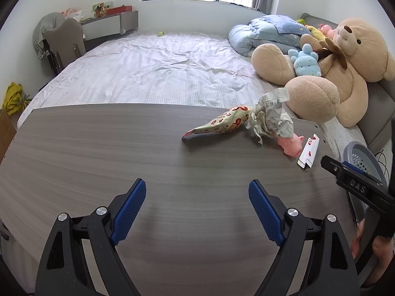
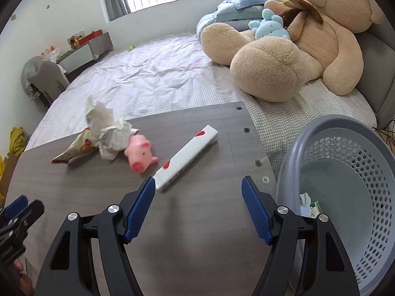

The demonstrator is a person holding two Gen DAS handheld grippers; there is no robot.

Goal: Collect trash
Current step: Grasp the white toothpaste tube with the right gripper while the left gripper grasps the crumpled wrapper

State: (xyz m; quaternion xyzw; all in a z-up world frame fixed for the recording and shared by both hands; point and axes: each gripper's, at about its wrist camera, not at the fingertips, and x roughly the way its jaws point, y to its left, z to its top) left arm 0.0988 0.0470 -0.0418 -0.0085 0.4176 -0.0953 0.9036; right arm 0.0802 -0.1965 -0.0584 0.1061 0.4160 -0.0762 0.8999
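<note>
On the wooden table (image 1: 123, 148) lie a patterned snack wrapper (image 1: 219, 124), a crumpled paper (image 1: 270, 118), a pink toy pig (image 1: 291, 145) and a long white box with red marks (image 1: 308, 154). The right wrist view shows the same wrapper (image 2: 76, 149), crumpled paper (image 2: 108, 133), pig (image 2: 139, 156) and white box (image 2: 187, 157). My left gripper (image 1: 197, 207) hangs open over bare table, short of the wrapper. My right gripper (image 2: 198, 202) is open with nothing held; its left pad (image 2: 140, 204) is close to the near end of the box. A grey perforated bin (image 2: 345, 185) with some scraps inside stands right of the table.
A bed (image 1: 153, 71) with a checked sheet lies behind the table, with a big teddy bear (image 2: 296, 49), a blue plush (image 2: 270, 26) and a blue quilt (image 1: 261, 34) on it. A chair (image 1: 64, 42) and a cluttered desk (image 1: 108, 22) stand at the far left.
</note>
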